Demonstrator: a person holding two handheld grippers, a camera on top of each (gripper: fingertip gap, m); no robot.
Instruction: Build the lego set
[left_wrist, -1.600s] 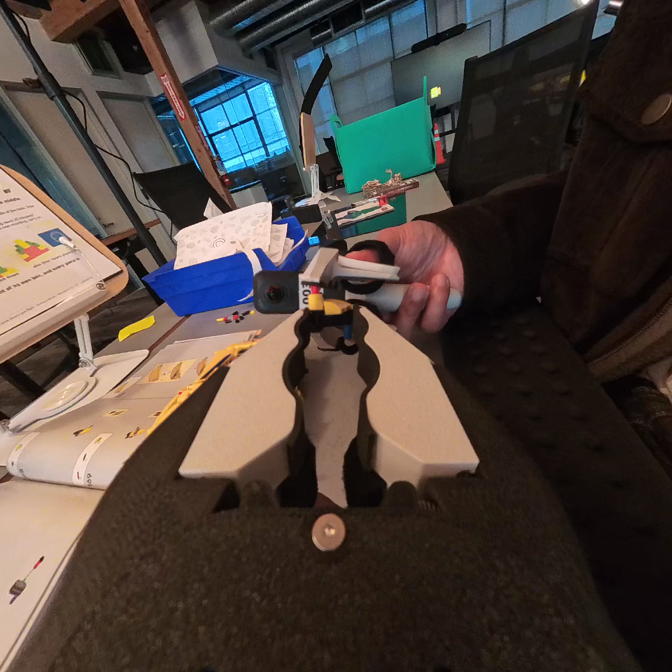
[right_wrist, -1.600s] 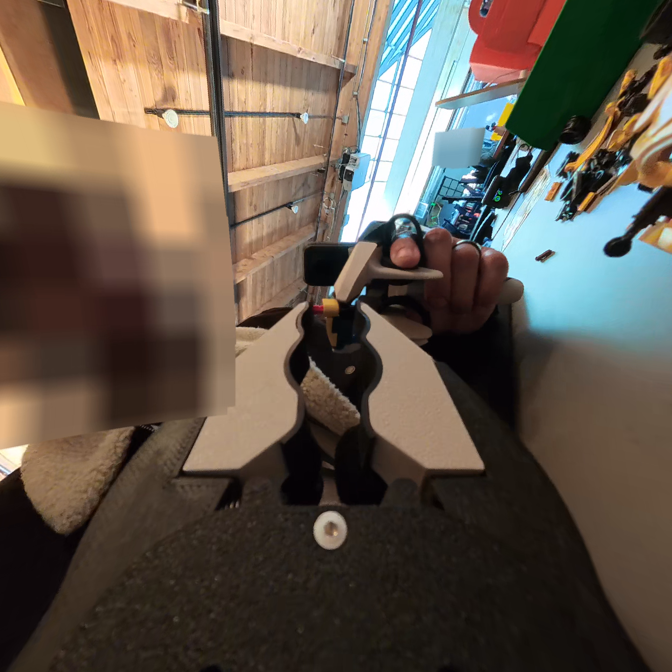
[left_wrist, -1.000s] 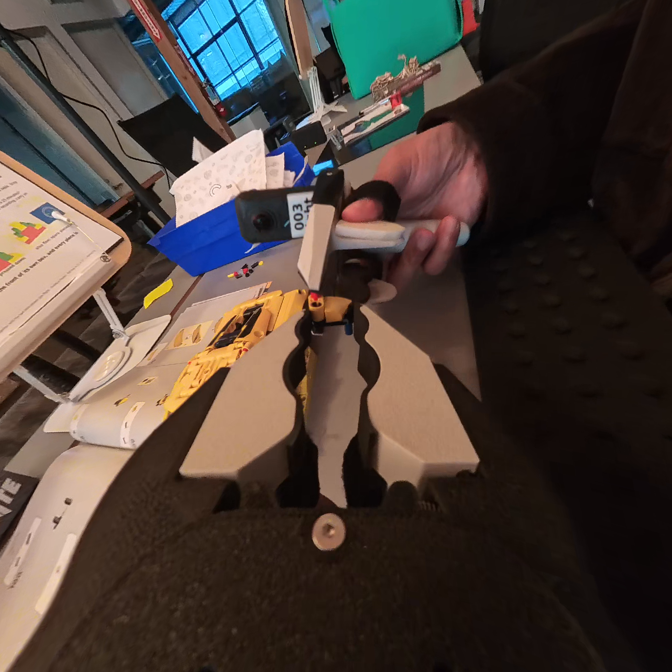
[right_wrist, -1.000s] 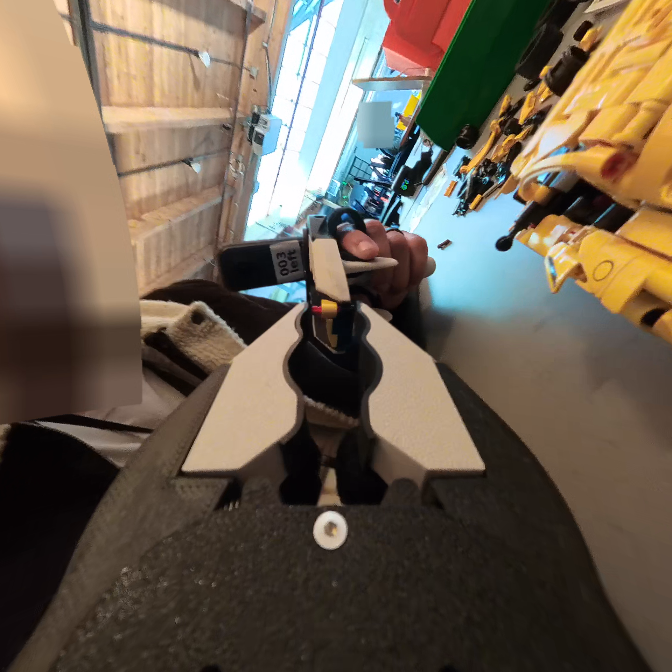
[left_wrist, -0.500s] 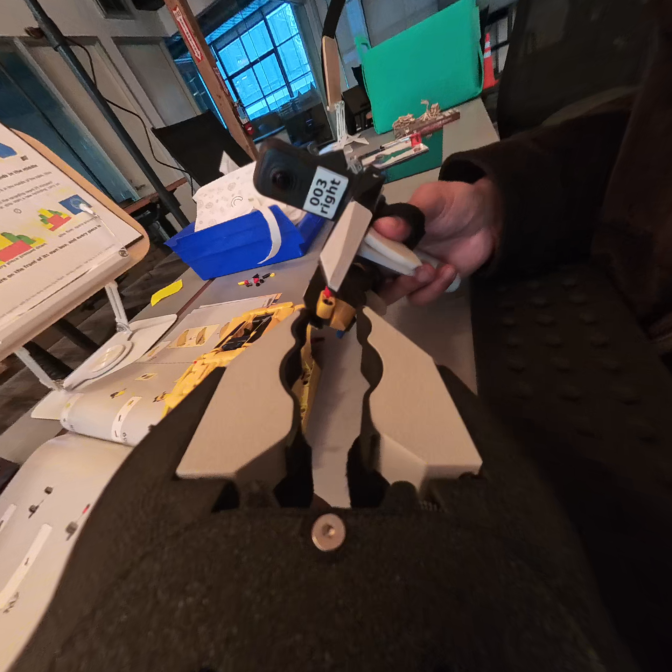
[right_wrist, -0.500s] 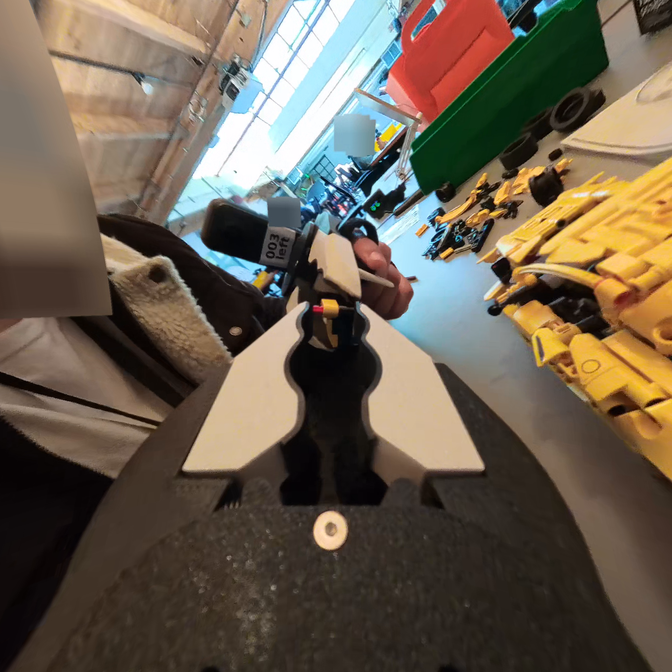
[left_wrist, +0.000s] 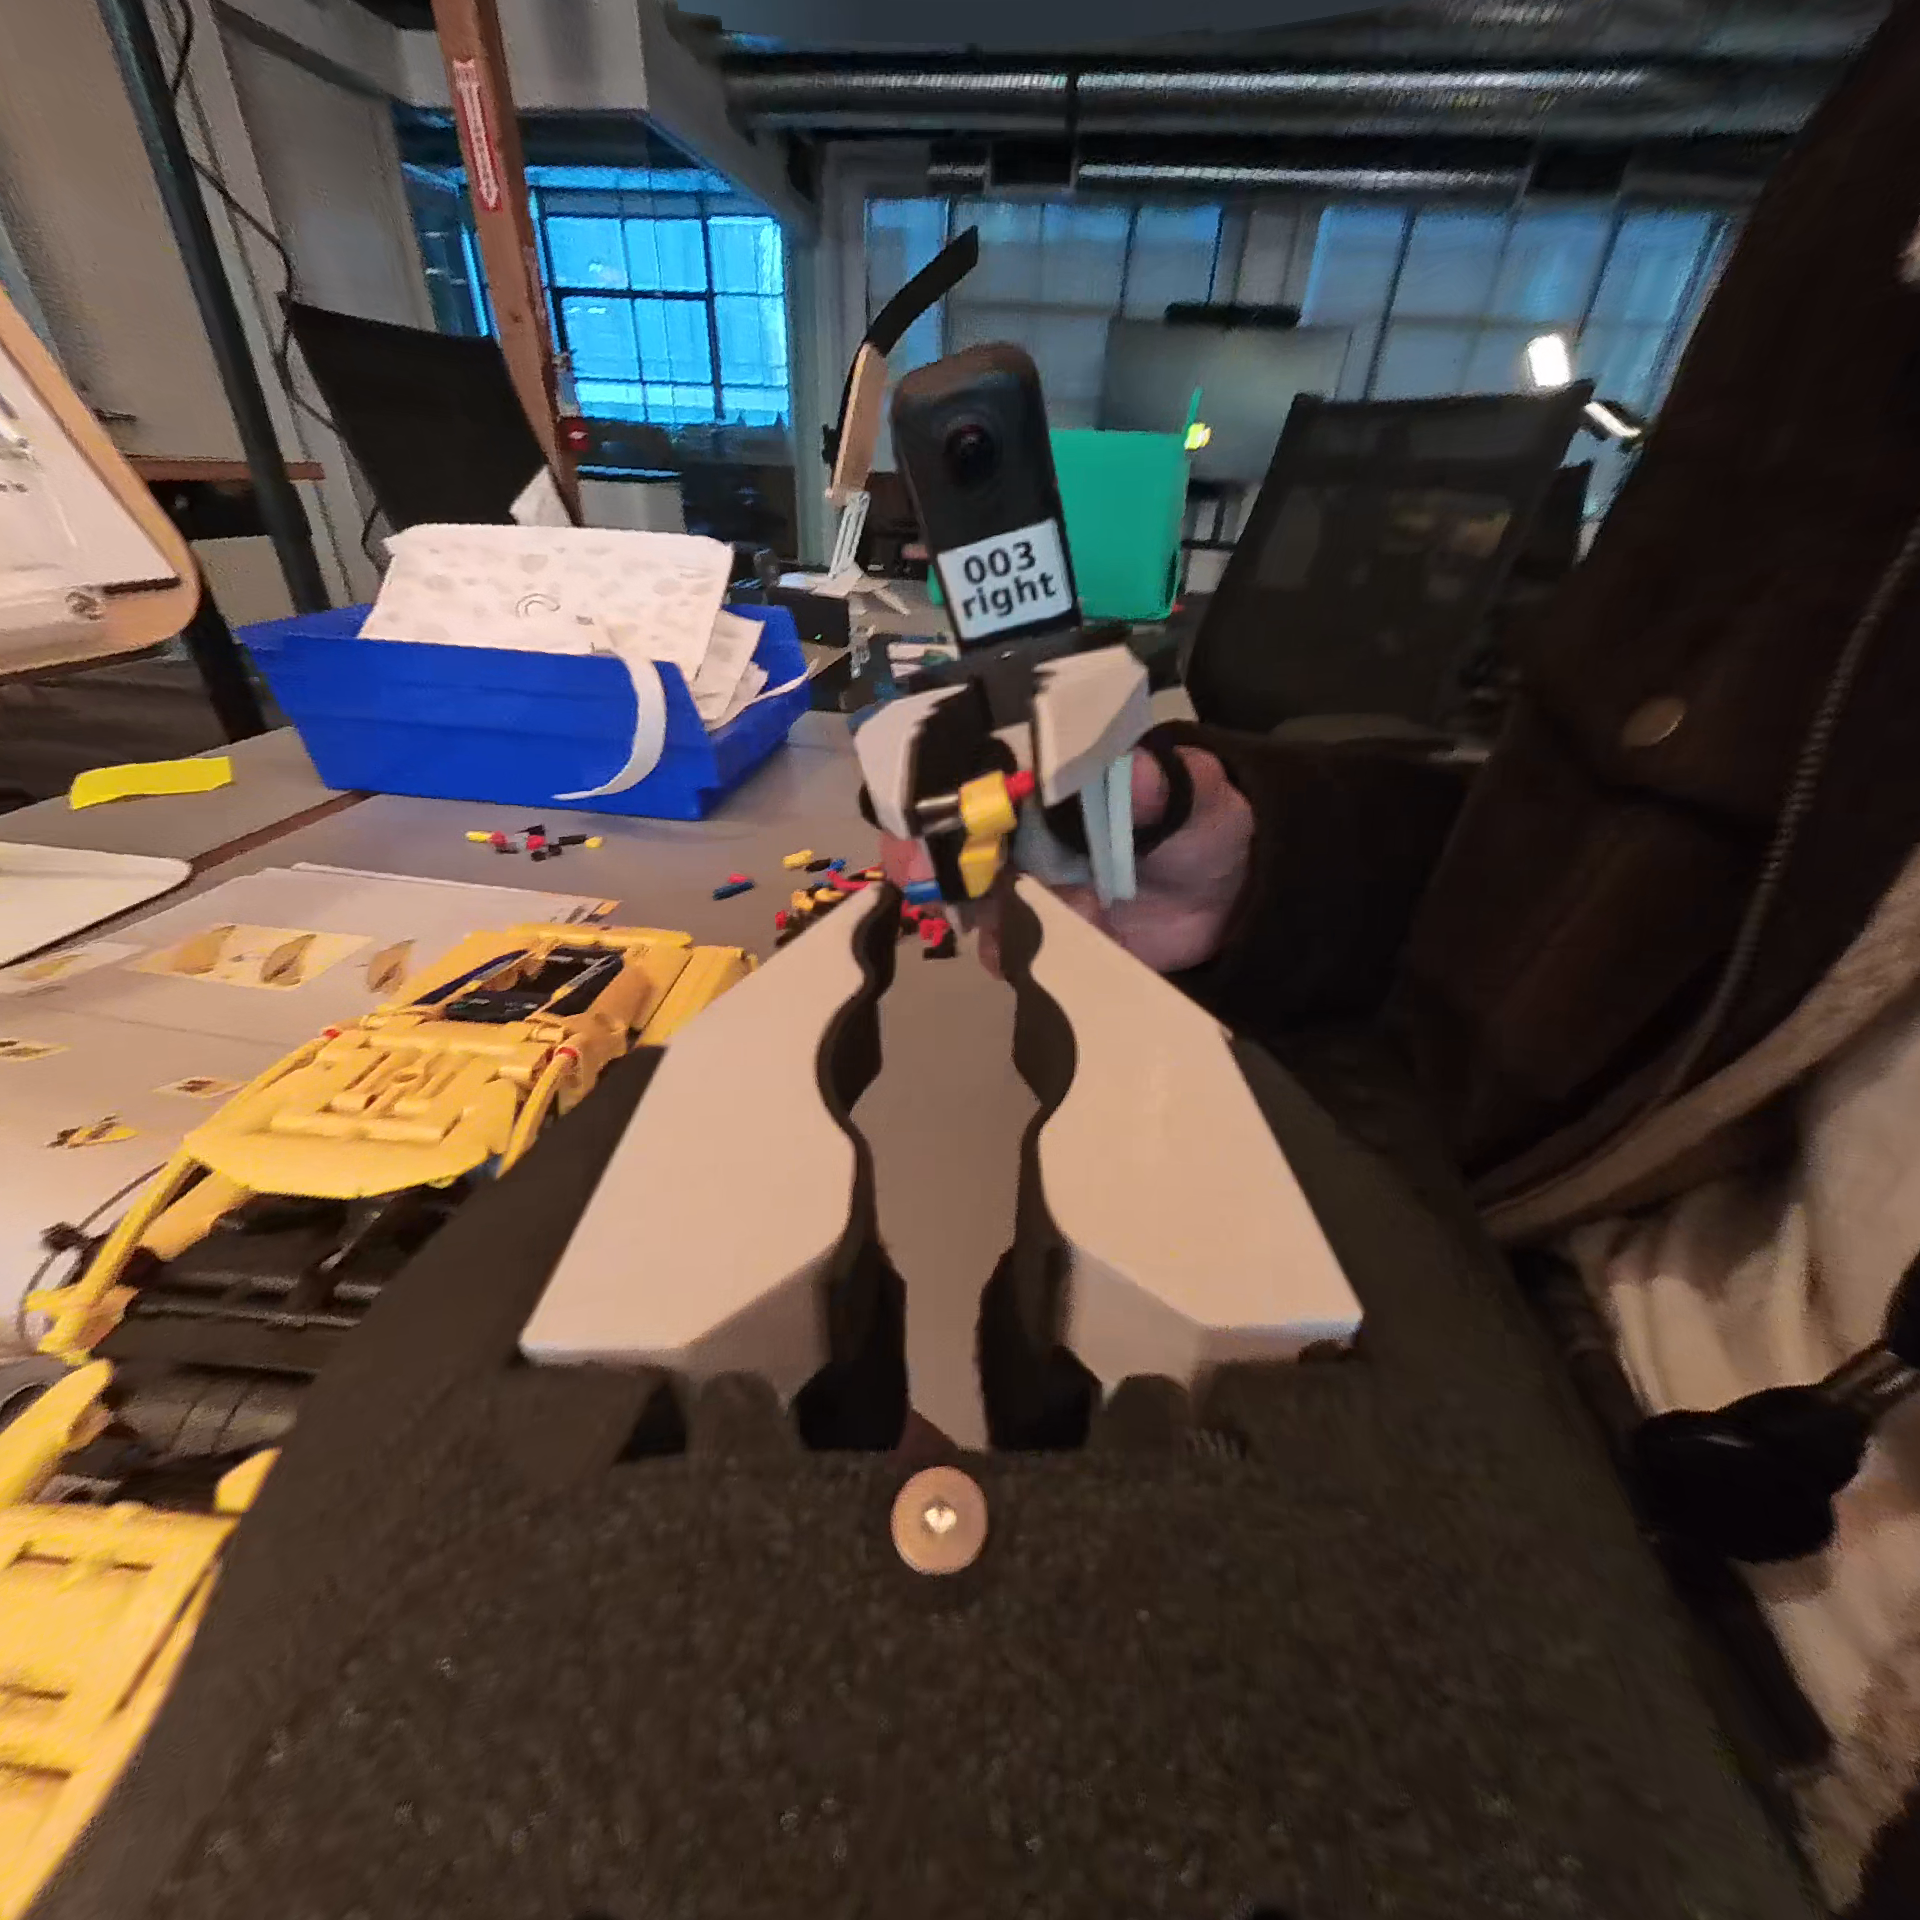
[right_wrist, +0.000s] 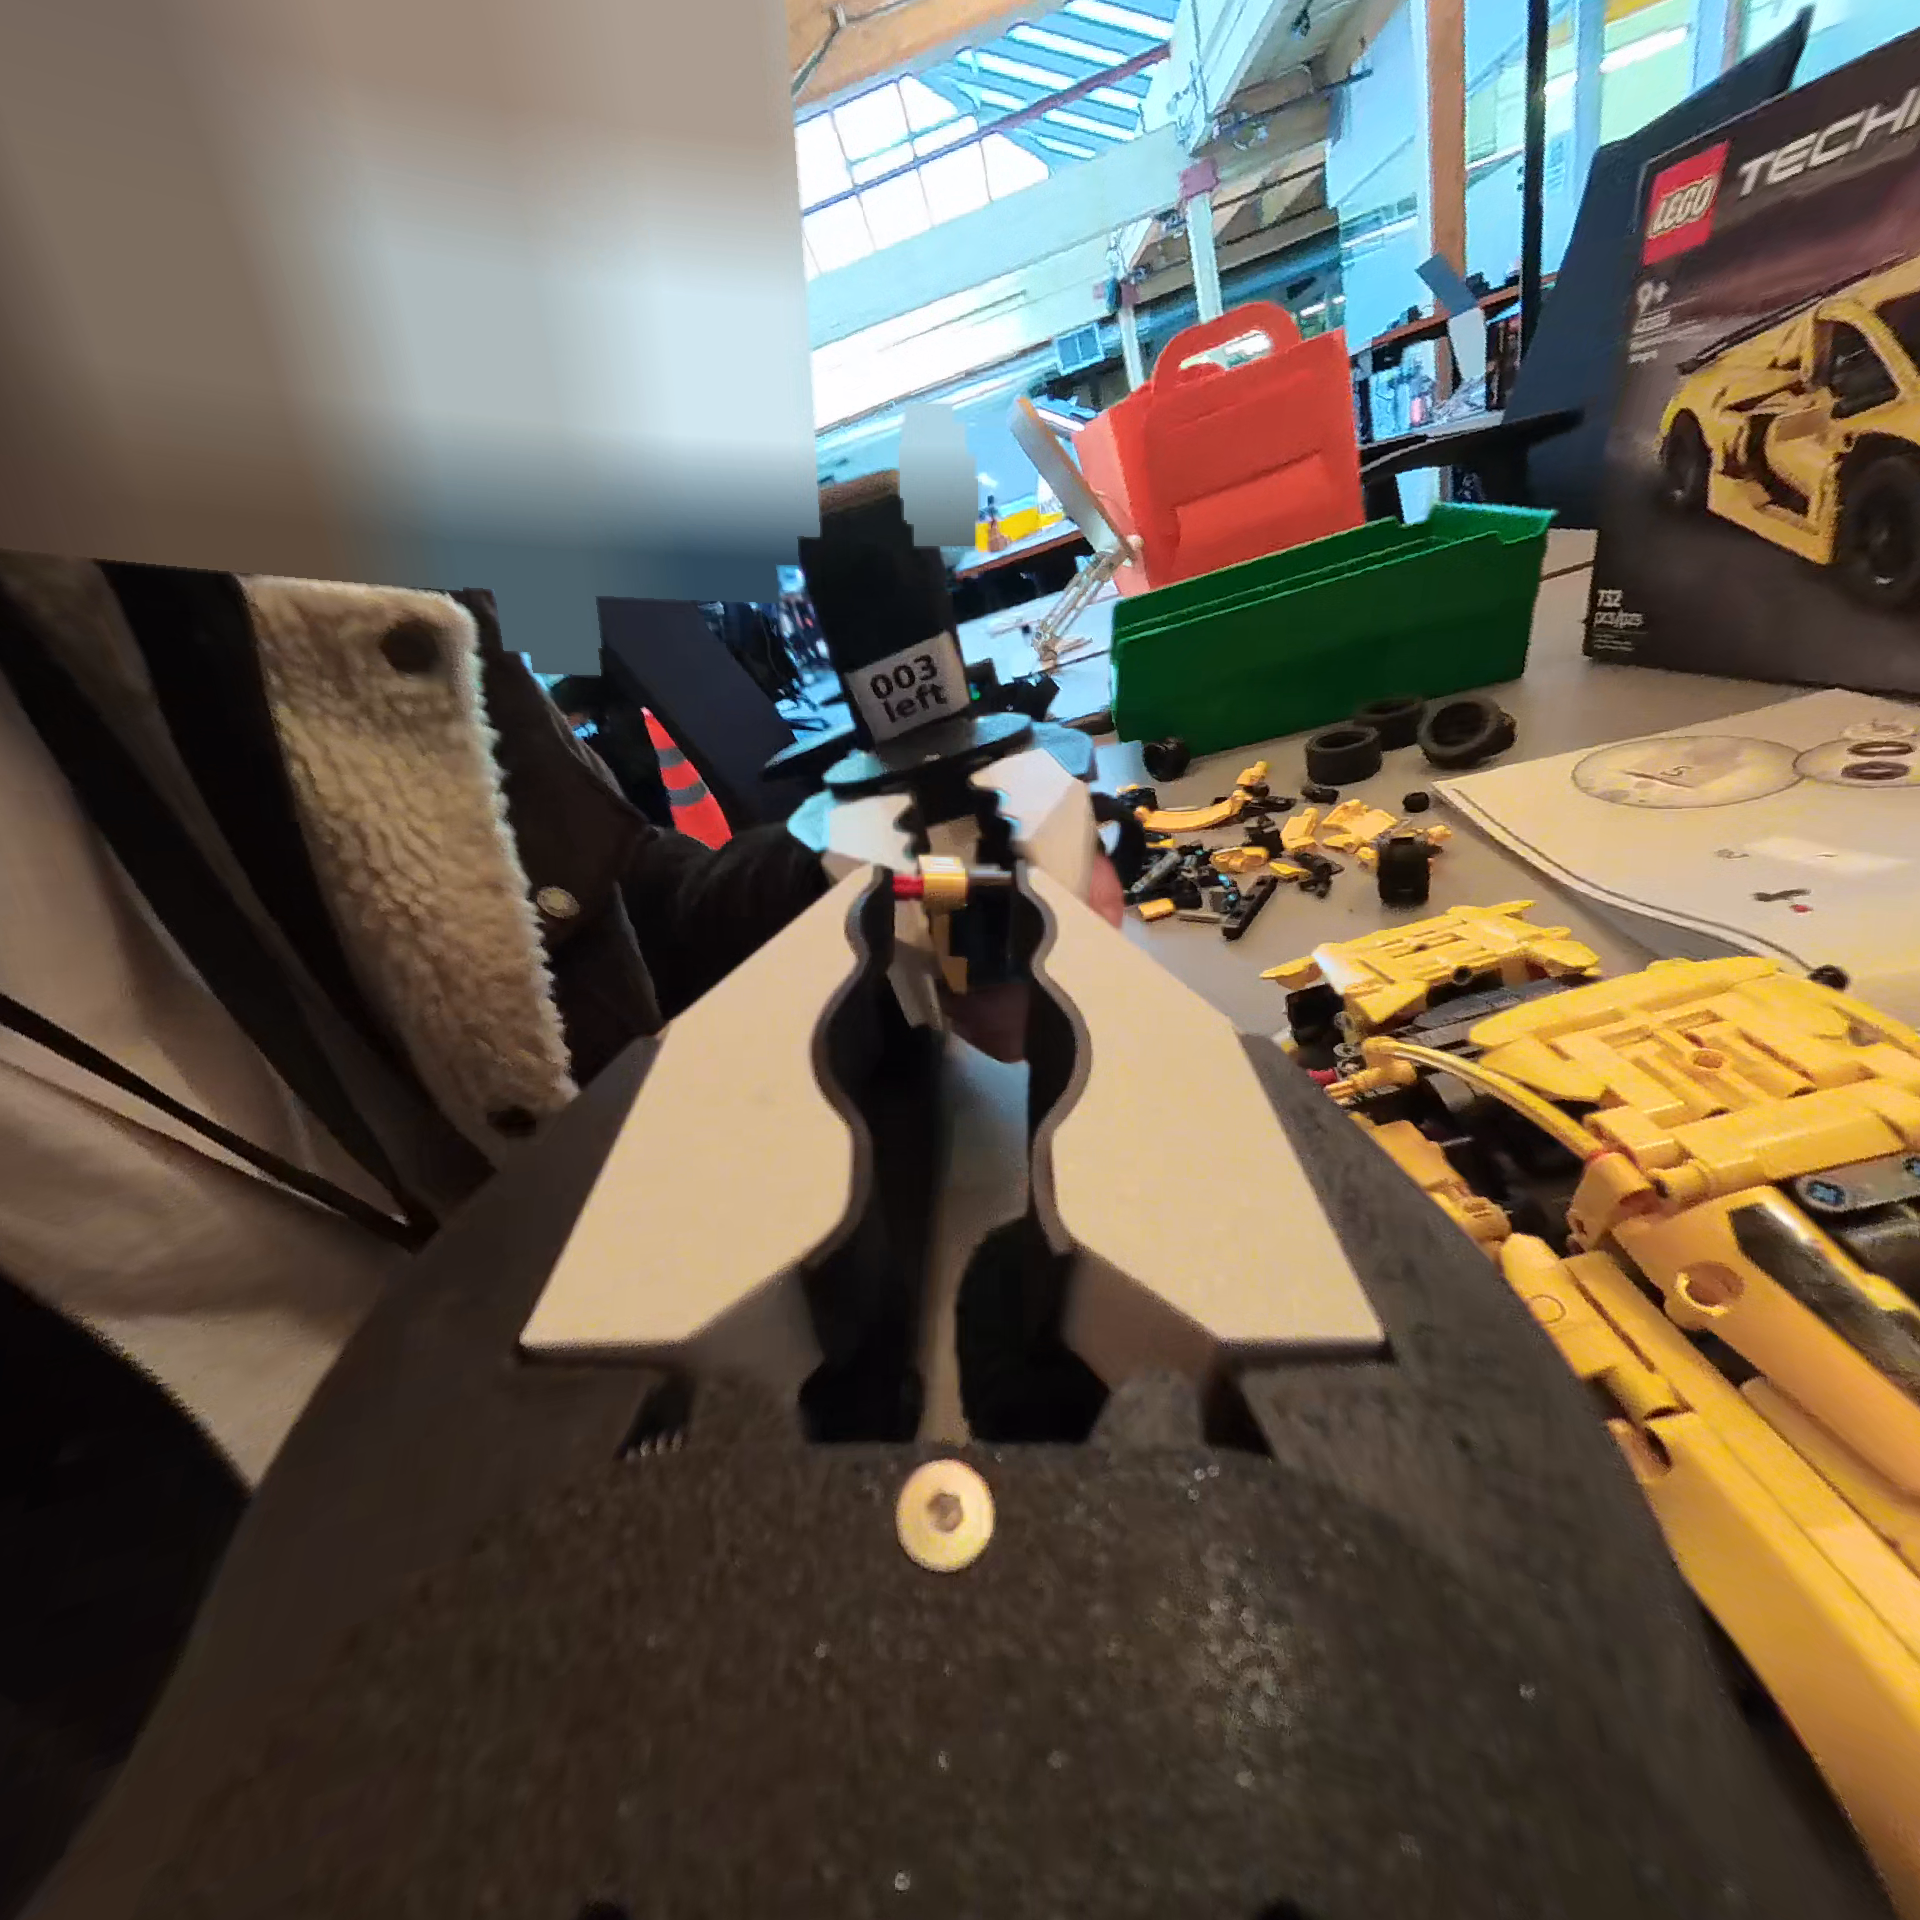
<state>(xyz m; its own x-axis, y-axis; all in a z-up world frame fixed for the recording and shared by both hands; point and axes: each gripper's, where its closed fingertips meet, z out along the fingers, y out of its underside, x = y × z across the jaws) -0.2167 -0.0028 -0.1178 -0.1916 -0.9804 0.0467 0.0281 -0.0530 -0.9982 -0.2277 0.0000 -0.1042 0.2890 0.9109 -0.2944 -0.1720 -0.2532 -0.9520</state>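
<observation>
A small yellow lego piece (left_wrist: 982, 831) with a red pin and a blue pin is held in the air between both grippers, which face each other tip to tip. My left gripper (left_wrist: 948, 899) is shut on its lower end. My right gripper (right_wrist: 945, 888) is shut on the same piece (right_wrist: 948, 885). The right gripper also shows in the left wrist view (left_wrist: 982, 790), upright in a hand. The left gripper shows in the right wrist view (right_wrist: 956, 821). The part-built yellow car (left_wrist: 416, 1081) lies on the table below left; it also shows in the right wrist view (right_wrist: 1558, 1091).
A blue bin (left_wrist: 499, 717) with paper stands at the back, with small loose pins (left_wrist: 535, 840) in front of it. Instruction sheets (left_wrist: 260, 956) lie under the car. A green bin (right_wrist: 1320, 623), black tyres (right_wrist: 1403, 727), loose parts (right_wrist: 1268, 842) and the set's box (right_wrist: 1766, 416) stand beyond. The tips of both grippers are at nearly the same place.
Both grippers have turned together with the small piece held between them. The right gripper went from lying sideways to upright, and both views have swung level over the table.
</observation>
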